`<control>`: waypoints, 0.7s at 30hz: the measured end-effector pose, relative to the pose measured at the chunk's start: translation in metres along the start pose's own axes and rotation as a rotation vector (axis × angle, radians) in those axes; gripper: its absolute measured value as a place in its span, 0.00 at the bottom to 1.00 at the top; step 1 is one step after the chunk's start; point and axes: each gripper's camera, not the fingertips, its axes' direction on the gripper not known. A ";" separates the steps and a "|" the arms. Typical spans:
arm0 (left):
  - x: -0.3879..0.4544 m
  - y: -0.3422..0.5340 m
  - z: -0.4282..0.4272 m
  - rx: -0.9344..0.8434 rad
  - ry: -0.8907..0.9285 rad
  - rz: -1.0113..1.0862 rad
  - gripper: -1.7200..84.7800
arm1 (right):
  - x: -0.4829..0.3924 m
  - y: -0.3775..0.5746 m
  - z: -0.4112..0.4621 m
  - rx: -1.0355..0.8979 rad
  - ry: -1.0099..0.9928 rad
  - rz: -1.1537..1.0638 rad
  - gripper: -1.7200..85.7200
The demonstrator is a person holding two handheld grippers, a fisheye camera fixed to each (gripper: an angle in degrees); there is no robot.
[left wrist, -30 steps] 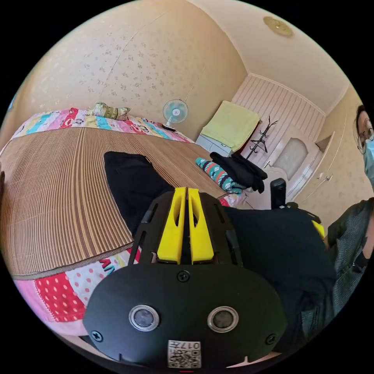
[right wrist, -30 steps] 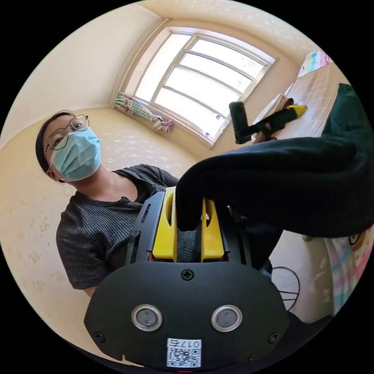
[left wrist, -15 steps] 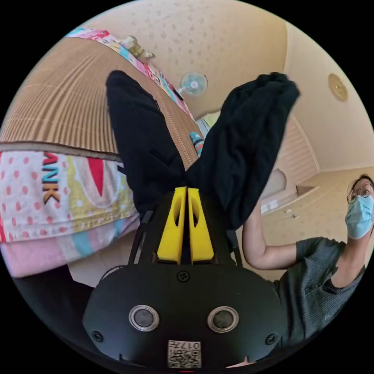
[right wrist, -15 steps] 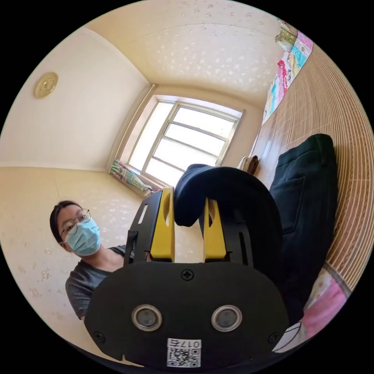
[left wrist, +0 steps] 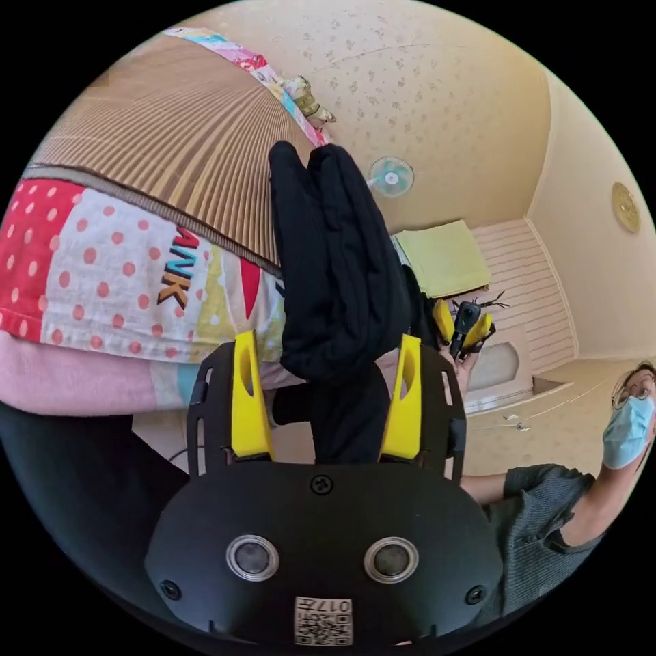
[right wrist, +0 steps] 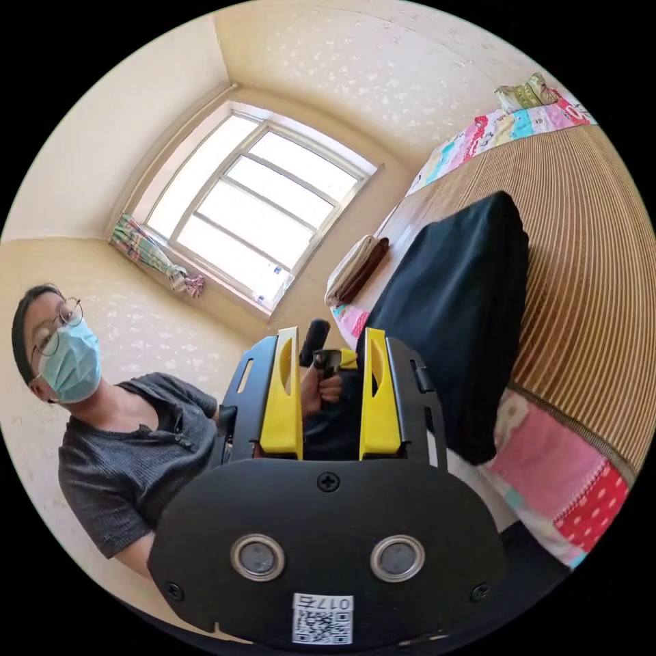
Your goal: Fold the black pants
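Lying folded over the bed's edge, the black pants are hanging free; both the left gripper and right gripper are gaping wide, empty.

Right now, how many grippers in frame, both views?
2. The left gripper sits low in its own view, jaws open around the black pants. The right gripper is low in its view, jaws open, also showing behind the pants in the left gripper view.

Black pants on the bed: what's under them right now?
The folded black pants lie on a brown striped bamboo mat, their near end hanging over the mat's edge and the pink patchwork quilt. What lies directly beneath the fabric is covered.
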 end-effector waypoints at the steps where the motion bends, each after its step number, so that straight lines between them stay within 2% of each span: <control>1: -0.007 -0.004 0.011 -0.030 0.053 -0.013 0.30 | 0.001 0.011 0.001 -0.035 -0.007 0.015 0.16; 3: -0.020 -0.006 0.025 -0.049 0.172 -0.049 0.27 | 0.014 0.051 0.006 -0.137 0.000 0.112 0.15; 6: -0.034 -0.004 0.044 -0.080 0.334 -0.112 0.21 | 0.038 0.092 0.001 -0.113 0.083 0.273 0.20; 8: -0.026 0.000 0.057 -0.129 0.342 -0.100 0.20 | 0.057 0.108 -0.004 -0.066 0.070 0.360 0.30; 10: 0.000 0.009 0.080 -0.213 0.306 -0.050 0.19 | 0.077 0.116 -0.005 -0.017 -0.029 0.408 0.35; 12: 0.022 0.021 0.104 -0.280 0.289 -0.006 0.18 | 0.099 0.118 -0.008 0.110 -0.136 0.400 0.36; 16: 0.055 0.054 0.165 -0.434 0.294 0.071 0.18 | 0.130 0.111 0.001 0.186 -0.203 0.472 0.37; 18: 0.054 0.064 0.177 -0.440 0.303 0.066 0.18 | 0.141 0.123 -0.006 0.224 -0.237 0.537 0.35; 21: 0.039 0.083 0.183 -0.417 0.399 0.006 0.24 | 0.131 0.154 -0.023 0.303 -0.263 0.484 0.31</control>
